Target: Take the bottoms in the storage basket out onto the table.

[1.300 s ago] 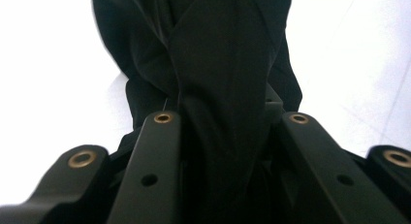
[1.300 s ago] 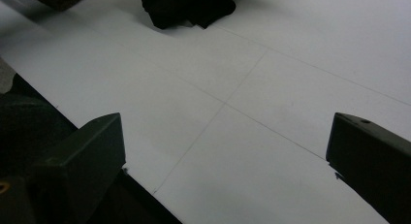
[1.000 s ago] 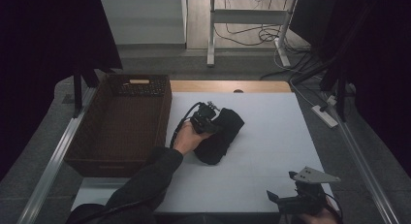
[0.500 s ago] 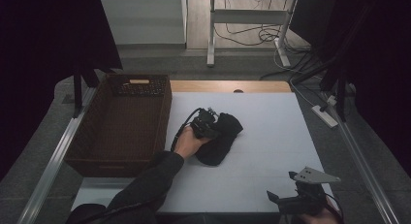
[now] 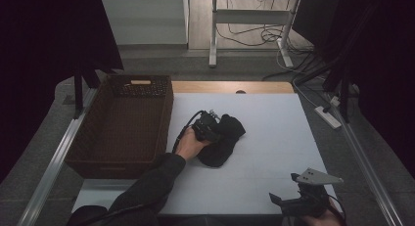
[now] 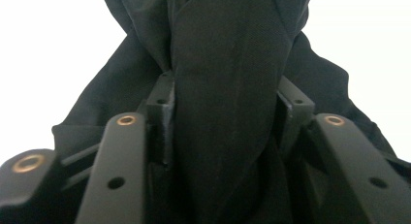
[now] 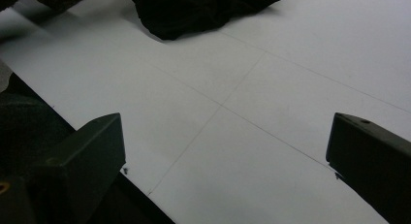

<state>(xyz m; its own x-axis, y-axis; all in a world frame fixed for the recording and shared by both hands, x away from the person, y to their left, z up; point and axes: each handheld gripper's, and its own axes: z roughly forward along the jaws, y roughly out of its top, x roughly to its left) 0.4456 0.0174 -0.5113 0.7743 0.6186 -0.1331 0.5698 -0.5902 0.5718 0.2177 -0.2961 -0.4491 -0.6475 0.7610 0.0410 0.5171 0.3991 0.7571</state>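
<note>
Between the just-widening left gripper [image 6: 224, 112] jaws, a black cloth [image 6: 228, 78] fold; from above, hidden.

This looks like a lab or studio set up for recording, not a home. Black curtains [image 5: 44, 45] close in both sides of a white worktop [image 5: 274, 138] edged by metal rails [image 5: 54, 162], while loose cables [image 5: 254, 35] and a power strip [image 5: 329, 116] lie on the grey floor [image 5: 161, 59] beyond its far edge.
</note>
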